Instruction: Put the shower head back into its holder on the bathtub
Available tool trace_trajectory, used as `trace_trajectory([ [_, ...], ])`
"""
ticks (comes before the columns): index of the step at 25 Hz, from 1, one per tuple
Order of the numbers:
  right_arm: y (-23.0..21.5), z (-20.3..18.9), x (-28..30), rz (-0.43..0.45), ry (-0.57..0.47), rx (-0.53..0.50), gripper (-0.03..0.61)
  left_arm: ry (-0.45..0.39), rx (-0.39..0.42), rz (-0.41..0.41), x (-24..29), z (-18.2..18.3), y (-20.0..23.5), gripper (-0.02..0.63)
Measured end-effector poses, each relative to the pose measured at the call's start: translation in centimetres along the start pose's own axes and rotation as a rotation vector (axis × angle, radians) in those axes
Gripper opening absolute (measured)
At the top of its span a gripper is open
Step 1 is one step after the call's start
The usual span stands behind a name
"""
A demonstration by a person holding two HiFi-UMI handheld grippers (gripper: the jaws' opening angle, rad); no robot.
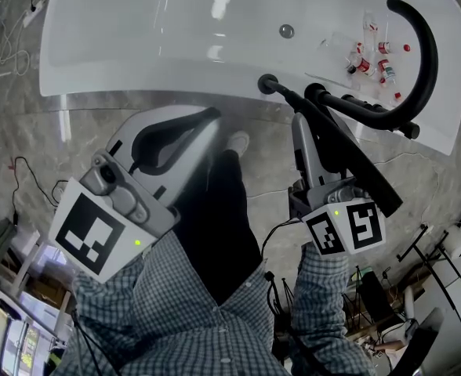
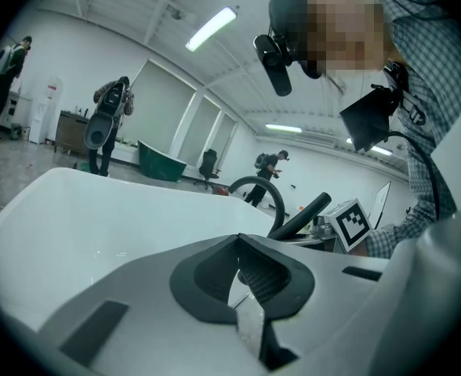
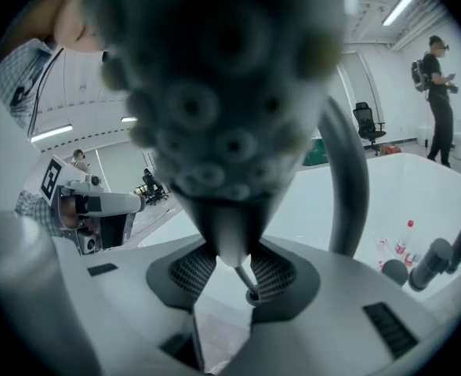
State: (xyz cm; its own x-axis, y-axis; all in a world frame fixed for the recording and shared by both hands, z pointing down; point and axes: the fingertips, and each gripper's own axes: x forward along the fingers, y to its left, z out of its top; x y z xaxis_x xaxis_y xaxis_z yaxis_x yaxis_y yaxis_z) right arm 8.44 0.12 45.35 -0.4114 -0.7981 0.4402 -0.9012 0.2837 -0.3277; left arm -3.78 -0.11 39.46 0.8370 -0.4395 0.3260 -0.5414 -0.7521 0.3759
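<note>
**Shower head (image 3: 215,92) gripped, not yet docked**

The right gripper (image 3: 232,266) is clamped on the shower head's narrow neck, holding it over the bathtub's (image 1: 136,69) near edge. The black holder (image 1: 267,84) on that edge looks unfilled, so lowering and seating remain. The left gripper (image 2: 241,245) hangs aside, jaws together on nothing.

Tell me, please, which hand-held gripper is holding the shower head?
The right hand-held gripper: its jaws clamp the shower head, while the left hand-held gripper is shut and empty.
</note>
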Motion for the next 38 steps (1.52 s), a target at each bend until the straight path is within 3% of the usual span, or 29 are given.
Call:
trace_trajectory([
  [21,-1.6,-3.8,3.3,-0.030,0.067,0.005,0.134,0.026,-0.025,-0.004,0.7,-1.6,2.4,0.011],
  [38,-3.1,-6.2,5.3,-0.043,0.171,-0.084,0.133,0.044,-0.027,-0.010,2.4,-2.1,2.9,0.011],
])
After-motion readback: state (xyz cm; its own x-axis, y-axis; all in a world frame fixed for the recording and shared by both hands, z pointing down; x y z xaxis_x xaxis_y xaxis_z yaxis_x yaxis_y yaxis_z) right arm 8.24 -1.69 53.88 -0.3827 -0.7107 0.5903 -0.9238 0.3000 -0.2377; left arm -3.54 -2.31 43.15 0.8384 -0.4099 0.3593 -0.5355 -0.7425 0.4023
